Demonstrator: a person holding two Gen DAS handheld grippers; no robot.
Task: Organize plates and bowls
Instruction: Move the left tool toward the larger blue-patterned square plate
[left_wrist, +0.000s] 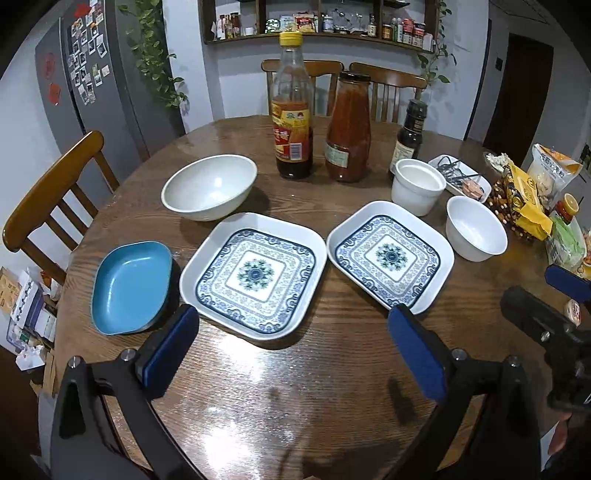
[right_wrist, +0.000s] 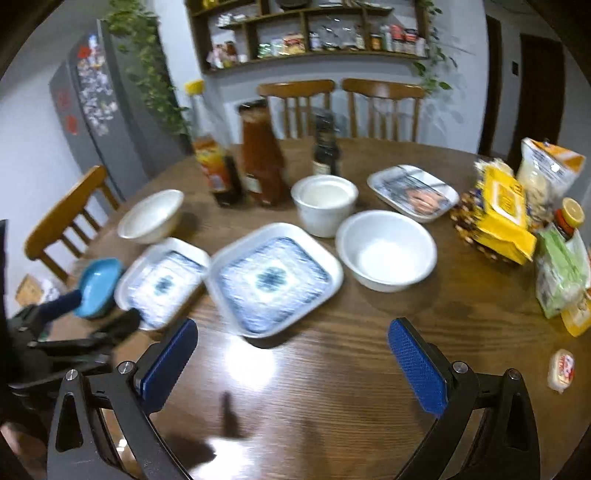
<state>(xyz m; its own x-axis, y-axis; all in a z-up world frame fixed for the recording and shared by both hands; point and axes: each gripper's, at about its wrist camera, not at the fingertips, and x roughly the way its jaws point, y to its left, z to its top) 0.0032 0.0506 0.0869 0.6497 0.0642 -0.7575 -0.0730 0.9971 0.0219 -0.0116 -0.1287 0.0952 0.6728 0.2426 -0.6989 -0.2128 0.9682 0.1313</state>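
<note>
Two square blue-patterned plates lie side by side on the round wooden table (left_wrist: 295, 387): the left plate (left_wrist: 255, 275) (right_wrist: 162, 282) and the right plate (left_wrist: 389, 256) (right_wrist: 273, 278). A wide white bowl (left_wrist: 209, 186) (right_wrist: 151, 216) sits behind them, a blue dish (left_wrist: 129, 286) (right_wrist: 98, 282) at the left, a small white bowl (left_wrist: 475, 228) (right_wrist: 386, 251) and a white cup (left_wrist: 419, 184) (right_wrist: 325, 203) at the right. My left gripper (left_wrist: 291, 343) is open over the near table, just short of both plates. My right gripper (right_wrist: 291, 354) is open too, in front of the right plate.
Three sauce bottles (left_wrist: 293, 110) stand at the back middle. A small printed plate (right_wrist: 413, 192) and snack packets (right_wrist: 502, 218) crowd the right side. A small round packet (right_wrist: 561, 370) lies near the right edge. Wooden chairs (left_wrist: 48, 195) ring the table.
</note>
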